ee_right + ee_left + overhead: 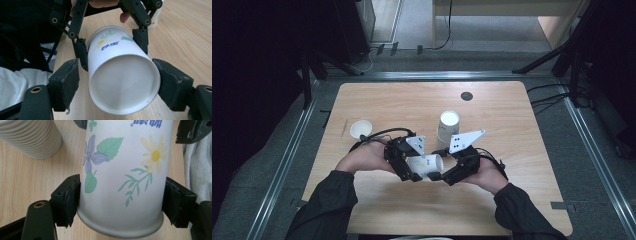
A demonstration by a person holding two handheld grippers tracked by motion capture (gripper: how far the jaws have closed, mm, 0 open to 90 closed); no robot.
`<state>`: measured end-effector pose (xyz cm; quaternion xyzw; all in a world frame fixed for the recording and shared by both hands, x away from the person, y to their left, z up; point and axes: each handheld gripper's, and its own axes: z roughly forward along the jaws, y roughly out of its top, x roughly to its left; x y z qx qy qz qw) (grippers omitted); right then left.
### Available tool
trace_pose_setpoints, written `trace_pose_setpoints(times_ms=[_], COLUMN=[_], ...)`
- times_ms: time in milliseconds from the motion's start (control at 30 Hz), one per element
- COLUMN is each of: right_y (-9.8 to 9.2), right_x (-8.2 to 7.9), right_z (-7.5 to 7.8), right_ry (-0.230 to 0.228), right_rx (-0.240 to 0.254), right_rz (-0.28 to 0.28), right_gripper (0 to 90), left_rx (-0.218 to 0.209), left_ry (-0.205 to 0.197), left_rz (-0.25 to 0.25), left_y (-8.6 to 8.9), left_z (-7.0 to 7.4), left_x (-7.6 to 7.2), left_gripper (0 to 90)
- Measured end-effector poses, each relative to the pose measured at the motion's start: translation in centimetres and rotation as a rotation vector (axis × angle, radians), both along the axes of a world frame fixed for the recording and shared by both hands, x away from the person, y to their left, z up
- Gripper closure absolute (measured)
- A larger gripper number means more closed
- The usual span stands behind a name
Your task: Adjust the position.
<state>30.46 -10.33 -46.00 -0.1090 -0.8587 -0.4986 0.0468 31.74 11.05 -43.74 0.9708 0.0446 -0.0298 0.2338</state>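
The left gripper (pixel 404 161) squeezes a flowered cup (pixel 424 164), held on its side just above the table (pixel 492 200). The right gripper (pixel 451 172) has its jaws wide around the cup's bottom end, one pad (pixel 65 82) a little off it. Keep the left hold firm and close the right one gently, so the cup does not crush.

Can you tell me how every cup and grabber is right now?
Flower cup: on its side, held over the table.
Left gripper: shut on the flower cup, near its rim.
Right gripper: open, jaws around the cup's base, one pad clearly off it.
Cup stack: standing on the table, untouched.
Small cup: upright, mouth up, looks empty.
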Motion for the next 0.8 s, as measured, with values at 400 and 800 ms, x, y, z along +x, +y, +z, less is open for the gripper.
trace_pose_setpoints(times_ms=[400,800], right_y=[0.53,0.13], right_x=[-0.11,-0.14], right_z=[-0.12,0.40], right_ry=[-0.010,-0.026], right_rx=[-0.014,-0.008], right_rz=[0.013,0.005], right_gripper=[32.8,33.3], left_rx=[-0.029,-0.108], left_ry=[0.009,0.008], left_rz=[-0.010,0.033], left_y=[0.04,0.57], left_z=[0.18,0.45], left_x=[-0.27,0.00], left_gripper=[24.2,8.8])
